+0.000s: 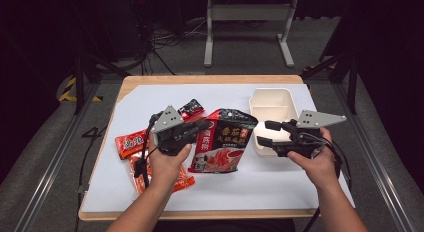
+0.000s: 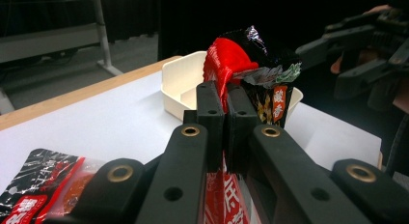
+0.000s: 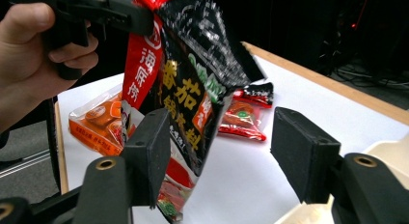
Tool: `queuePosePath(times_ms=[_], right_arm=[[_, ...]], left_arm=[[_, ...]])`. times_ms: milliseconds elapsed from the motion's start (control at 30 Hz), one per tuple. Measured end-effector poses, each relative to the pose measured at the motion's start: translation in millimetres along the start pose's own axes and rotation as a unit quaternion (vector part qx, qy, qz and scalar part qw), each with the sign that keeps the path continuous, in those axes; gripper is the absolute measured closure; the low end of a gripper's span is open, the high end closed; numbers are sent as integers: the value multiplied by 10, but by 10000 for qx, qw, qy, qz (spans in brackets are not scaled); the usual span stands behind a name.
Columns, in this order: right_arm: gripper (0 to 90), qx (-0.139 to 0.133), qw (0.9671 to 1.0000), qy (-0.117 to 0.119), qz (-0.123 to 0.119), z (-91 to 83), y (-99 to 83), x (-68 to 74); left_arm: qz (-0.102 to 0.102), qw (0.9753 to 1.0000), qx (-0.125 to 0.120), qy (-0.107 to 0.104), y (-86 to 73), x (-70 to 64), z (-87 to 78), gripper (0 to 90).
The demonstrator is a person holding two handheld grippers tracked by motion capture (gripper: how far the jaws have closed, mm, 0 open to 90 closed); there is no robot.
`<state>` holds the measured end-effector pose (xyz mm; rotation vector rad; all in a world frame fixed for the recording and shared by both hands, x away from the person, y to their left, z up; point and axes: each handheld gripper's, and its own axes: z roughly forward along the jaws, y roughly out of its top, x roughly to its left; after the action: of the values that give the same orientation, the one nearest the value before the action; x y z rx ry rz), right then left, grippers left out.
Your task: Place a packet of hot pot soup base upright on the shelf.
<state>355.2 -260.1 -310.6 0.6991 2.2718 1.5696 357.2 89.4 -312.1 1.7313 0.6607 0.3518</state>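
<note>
The left gripper [image 1: 200, 126] holds a big red and black sauce packet [image 1: 225, 141] by its upper left edge, and its fingers [image 2: 210, 119] are pressed together on the red part of the foil. The packet hangs above the desk [image 1: 280, 184], between the two grippers, and its lower end is close to the white desk cover; whether it touches the cover cannot be told. In the left gripper view the top of the packet is crumpled and stands above the fingers.

The right gripper [image 1: 266, 133] is just beside the right edge of the packet, and its fingers [image 3: 301, 154] are wide apart with nothing between them. In the right gripper view the packet hangs in front of the left finger and partly in the gap.

A cream plastic box [image 1: 272, 104] stands on the desk behind the right gripper. Smaller orange packets [image 1: 131, 143] and a red and black small packet [image 1: 192, 109] lie on the desk near the left hand [image 1: 167, 164].
</note>
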Motion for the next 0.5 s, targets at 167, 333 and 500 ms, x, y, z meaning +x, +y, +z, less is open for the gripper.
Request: queuePosePath(times_ms=[167, 333, 500], right_arm=[[381, 76, 9999, 130, 84, 159, -15, 32], [354, 62, 9996, 260, 96, 319, -44, 58], [368, -35, 9987, 437, 254, 426, -66, 65]], left_arm=[[-15, 10000, -78, 3, -1, -28, -42, 875], [-29, 9999, -133, -25, -2, -43, -77, 875], [-94, 9997, -184, -132, -7, -57, -90, 872]])
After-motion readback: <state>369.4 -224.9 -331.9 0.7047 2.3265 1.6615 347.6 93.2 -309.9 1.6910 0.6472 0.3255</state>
